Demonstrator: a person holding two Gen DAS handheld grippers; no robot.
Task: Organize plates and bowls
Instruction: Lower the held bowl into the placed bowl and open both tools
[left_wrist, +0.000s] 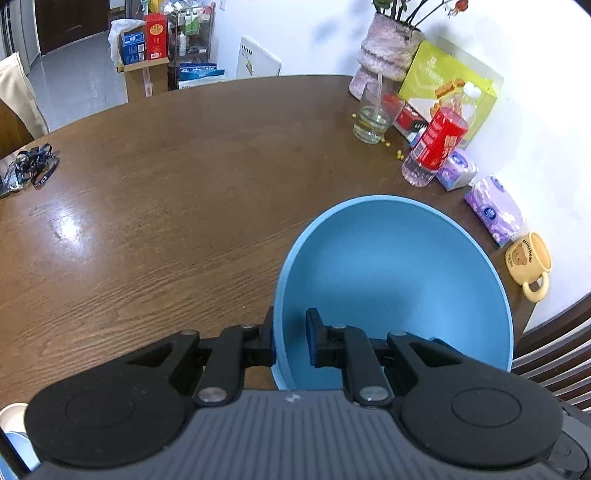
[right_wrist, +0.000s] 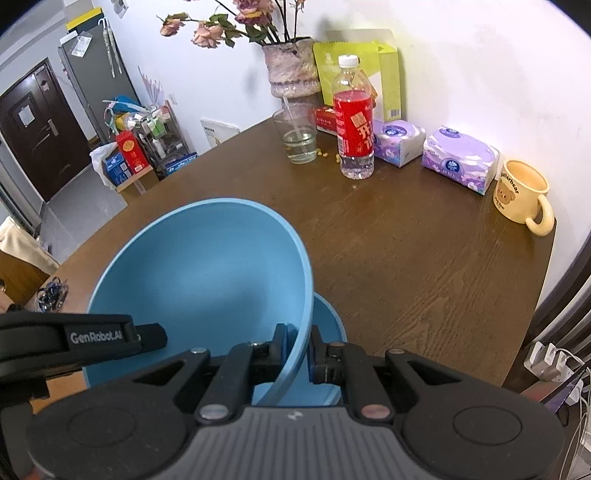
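Left gripper clamped on the near rim of the blue bowl, one finger outside the wall, one inside; right gripper clamped the same way on the opposite rim, so the bowl hangs between both, tilted, over the brown table; in the right view a second blue dish sits directly below the held bowl, only an arc of it showing, whether bowl or plate cannot be told; the left gripper's black body intrudes at the left edge of that view. Judgement: step in hand is nesting the bowl onto the lower dish. To do it well: level the bowl before lowering; keep both hands descending at one rate so neither rim twists out of its pinch; centre over the lower dish, which is mostly hidden, so check alignment from the right side; release only once the base seats. Clutter along the wall, namely bottle, glass, tissue packs, mug, stands well apart; no obstruction expected.
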